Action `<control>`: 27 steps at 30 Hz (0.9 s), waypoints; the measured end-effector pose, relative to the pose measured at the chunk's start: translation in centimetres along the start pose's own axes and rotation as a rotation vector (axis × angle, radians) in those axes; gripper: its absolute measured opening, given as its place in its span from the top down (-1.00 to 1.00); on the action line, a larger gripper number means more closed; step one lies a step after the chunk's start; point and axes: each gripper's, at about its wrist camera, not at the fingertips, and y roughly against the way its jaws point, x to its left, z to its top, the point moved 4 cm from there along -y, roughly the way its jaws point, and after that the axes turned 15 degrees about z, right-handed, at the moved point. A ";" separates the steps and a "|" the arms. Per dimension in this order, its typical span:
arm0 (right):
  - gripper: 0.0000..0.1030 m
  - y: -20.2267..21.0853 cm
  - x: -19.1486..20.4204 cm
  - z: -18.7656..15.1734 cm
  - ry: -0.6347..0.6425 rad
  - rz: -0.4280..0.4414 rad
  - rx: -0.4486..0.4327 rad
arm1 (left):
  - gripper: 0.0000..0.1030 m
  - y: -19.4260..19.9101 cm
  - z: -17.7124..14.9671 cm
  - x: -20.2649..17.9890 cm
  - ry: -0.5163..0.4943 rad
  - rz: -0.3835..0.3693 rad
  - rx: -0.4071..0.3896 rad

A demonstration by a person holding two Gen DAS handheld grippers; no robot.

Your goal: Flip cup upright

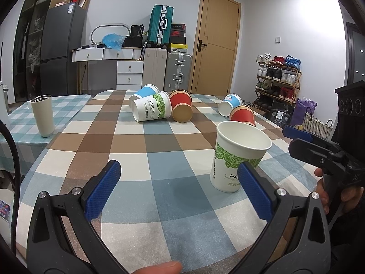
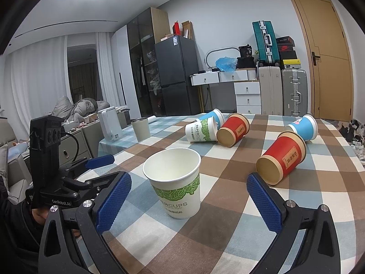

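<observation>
A white paper cup with a green leaf band (image 1: 237,157) (image 2: 175,182) stands upright on the checked tablecloth, mouth up. My left gripper (image 1: 180,189) is open and empty, the cup just beyond its right finger. My right gripper (image 2: 189,202) is open and empty, the cup standing just ahead between its fingers, untouched. Several other cups lie on their sides farther back: a white-green one (image 1: 151,109) (image 2: 202,130), a red one (image 1: 181,108) (image 2: 232,129), a blue one (image 1: 143,92), another red one (image 1: 243,115) (image 2: 281,157), another blue one (image 1: 229,105) (image 2: 302,126).
A grey tumbler (image 1: 43,115) (image 2: 140,129) stands on the adjoining table at the left, with a white kettle (image 2: 109,124) behind it. Suitcases, drawers, a fridge, a shoe rack (image 1: 277,77) and a door line the far wall.
</observation>
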 end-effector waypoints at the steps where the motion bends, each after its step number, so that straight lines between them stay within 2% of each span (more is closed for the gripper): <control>1: -1.00 0.0 0.0 0.0 0.001 0.000 0.001 | -0.98 0.0 0.0 0.0 0.000 -0.001 0.000; 27: -1.00 -0.2 0.1 0.0 0.001 0.003 0.005 | -0.98 0.0 -0.1 -0.1 0.000 -0.002 -0.003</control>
